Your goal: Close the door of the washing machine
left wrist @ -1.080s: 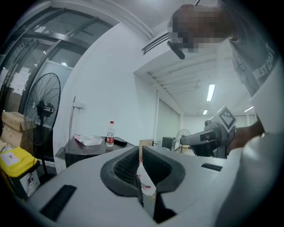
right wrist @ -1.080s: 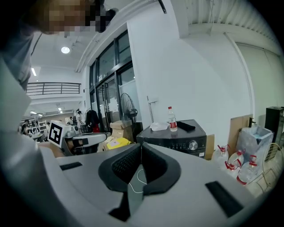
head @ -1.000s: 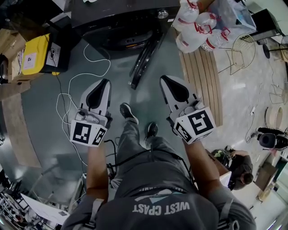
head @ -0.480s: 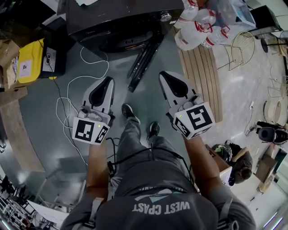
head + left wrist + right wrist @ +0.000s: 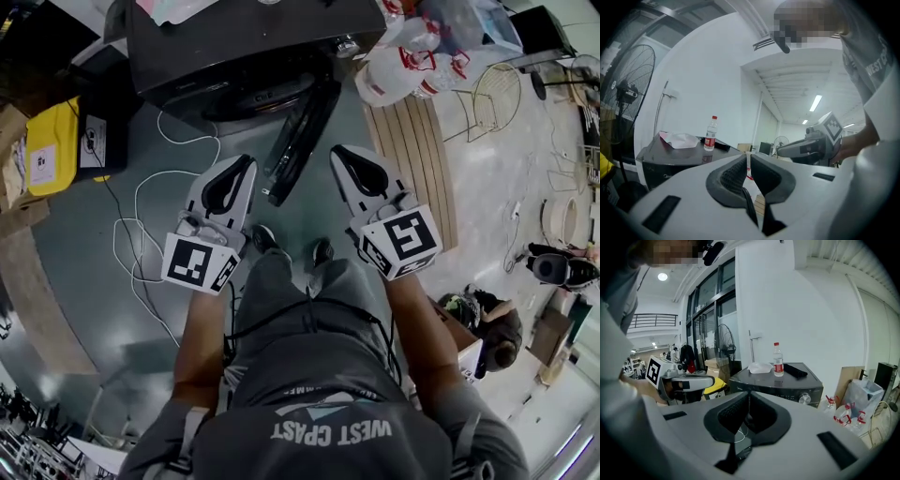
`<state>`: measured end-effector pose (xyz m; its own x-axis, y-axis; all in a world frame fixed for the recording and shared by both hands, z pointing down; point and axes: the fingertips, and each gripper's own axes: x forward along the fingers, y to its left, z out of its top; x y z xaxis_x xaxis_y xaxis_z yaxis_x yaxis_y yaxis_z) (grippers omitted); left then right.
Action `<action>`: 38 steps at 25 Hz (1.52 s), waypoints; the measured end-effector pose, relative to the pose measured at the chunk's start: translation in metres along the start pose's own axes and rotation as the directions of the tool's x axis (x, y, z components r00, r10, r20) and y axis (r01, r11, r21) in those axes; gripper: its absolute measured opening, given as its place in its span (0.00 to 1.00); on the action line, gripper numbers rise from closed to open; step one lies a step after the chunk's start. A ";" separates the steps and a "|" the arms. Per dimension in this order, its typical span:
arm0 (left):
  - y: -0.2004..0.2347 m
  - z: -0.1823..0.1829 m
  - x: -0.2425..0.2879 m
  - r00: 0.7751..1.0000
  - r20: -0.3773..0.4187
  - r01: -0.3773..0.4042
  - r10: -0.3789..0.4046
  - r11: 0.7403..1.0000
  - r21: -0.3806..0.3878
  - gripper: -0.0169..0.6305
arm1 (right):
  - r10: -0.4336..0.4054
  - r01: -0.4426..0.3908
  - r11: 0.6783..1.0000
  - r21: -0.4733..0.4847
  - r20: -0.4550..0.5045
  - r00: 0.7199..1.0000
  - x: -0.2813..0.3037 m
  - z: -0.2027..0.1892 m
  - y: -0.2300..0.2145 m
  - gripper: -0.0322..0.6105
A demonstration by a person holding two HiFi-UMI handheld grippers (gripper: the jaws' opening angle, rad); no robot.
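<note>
The door [image 5: 302, 136] still hangs open, swung out from the front of the washer [image 5: 234, 42] toward me, so closing it is all still to do. My left gripper [image 5: 246, 163] and right gripper [image 5: 339, 150] are both shut and empty, in front of the washer, 1 each side of the door. Since 1 second ago, both have moved closer to the washer.

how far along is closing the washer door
Done: nothing yet. The door stands open, swung out from the washing machine. In hand: the left gripper and right gripper are both shut and empty, short of the door, touching nothing. Left: reach the door and push it shut.
</note>
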<state>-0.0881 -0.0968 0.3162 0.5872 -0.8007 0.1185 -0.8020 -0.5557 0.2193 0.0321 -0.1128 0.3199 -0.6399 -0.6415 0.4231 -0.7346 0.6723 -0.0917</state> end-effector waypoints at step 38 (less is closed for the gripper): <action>-0.023 -0.252 0.093 0.925 -0.371 -0.108 0.084 0.993 -0.044 0.37 | 0.320 -0.599 0.620 -0.507 -0.534 0.783 0.111 -0.222 -0.051 0.43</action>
<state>0.0129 -0.1022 0.5667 0.5164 -0.7039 0.4877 -0.8550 -0.4556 0.2477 0.0487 -0.1357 0.5719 -0.6158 -0.0896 0.7828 0.0421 0.9884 0.1462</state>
